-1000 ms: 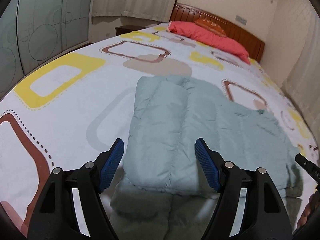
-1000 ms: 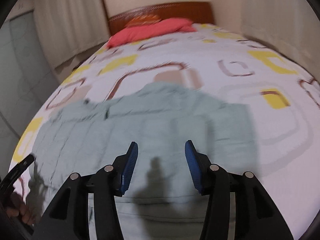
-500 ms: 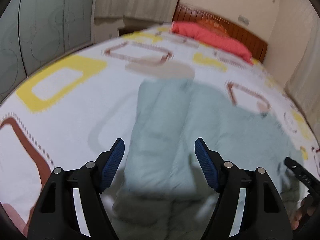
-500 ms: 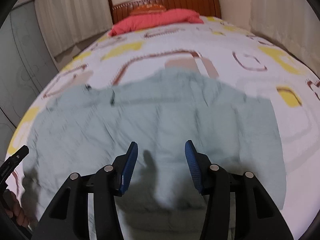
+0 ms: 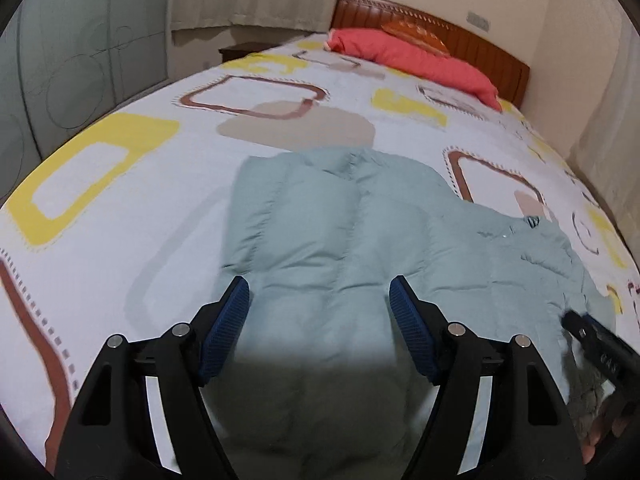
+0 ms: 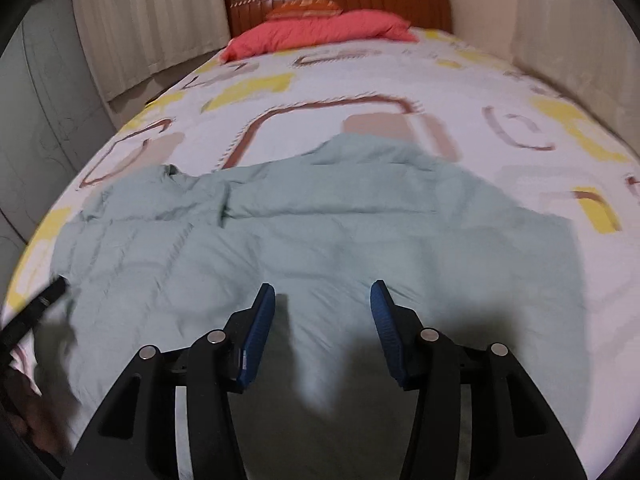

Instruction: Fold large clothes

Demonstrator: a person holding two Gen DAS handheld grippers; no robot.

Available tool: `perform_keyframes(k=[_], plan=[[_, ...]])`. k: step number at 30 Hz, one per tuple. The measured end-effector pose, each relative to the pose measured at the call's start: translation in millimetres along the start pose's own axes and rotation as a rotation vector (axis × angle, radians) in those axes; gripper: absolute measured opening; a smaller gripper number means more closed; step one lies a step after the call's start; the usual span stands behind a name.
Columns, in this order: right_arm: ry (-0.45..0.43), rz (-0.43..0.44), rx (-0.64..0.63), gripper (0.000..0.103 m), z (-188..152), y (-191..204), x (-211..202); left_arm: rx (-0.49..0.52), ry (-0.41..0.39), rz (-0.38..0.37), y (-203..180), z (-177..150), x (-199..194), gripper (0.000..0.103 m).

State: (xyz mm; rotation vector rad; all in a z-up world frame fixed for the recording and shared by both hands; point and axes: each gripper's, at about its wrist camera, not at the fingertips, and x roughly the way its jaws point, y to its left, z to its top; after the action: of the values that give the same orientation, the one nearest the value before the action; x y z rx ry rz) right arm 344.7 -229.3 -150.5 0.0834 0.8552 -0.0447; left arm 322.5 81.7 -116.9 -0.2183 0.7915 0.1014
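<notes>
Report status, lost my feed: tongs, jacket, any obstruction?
Left tongs open, empty. Right tongs open, empty. Green puffer jacket flat on bed, partly folded. Nothing in the way.

The left gripper (image 5: 319,304), black-armed with blue ribbed pads, is hovering with its jaws standing apart above a pale green quilted puffer jacket (image 5: 352,240). The jacket is lying flat on a white bedsheet (image 5: 160,160) printed with yellow and brown squares. A coral-red pillow (image 5: 416,62) is resting against the wooden headboard (image 5: 472,40). What seems to be the right gripper (image 5: 600,352) is showing, blurred, at the frame's right edge.
</notes>
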Motion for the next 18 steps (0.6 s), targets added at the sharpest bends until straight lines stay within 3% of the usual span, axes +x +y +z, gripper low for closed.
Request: perform_keyframes(k=[2, 4, 6, 12, 14, 18], plan=[[0.015, -0.041, 0.017, 0.05, -13, -11, 4, -0.02, 0.028, 0.021, 9, -6, 8, 0.072], [0.038, -0.005, 0.05, 0.051, -21, -21, 17, -0.041, 0.069, 0.024, 17, -12, 26, 0.074], [0.04, 0.009, 0.056, 0.051, -17, -24, 17, -0.043, 0.062, 0.026, 16, -13, 25, 0.074], [0.012, 0.032, 0.1, 0.055, -23, -40, -22, -0.116, 0.089, -0.03, 36, -20, -4, 0.074], [0.0, 0.034, 0.121, 0.06, -35, -50, -43, -0.166, 0.093, -0.051, 53, -31, -22, 0.074], [-0.004, 0.012, 0.157, 0.06, -64, -73, -77, -0.23, 0.095, -0.045, 80, -55, -54, 0.074]])
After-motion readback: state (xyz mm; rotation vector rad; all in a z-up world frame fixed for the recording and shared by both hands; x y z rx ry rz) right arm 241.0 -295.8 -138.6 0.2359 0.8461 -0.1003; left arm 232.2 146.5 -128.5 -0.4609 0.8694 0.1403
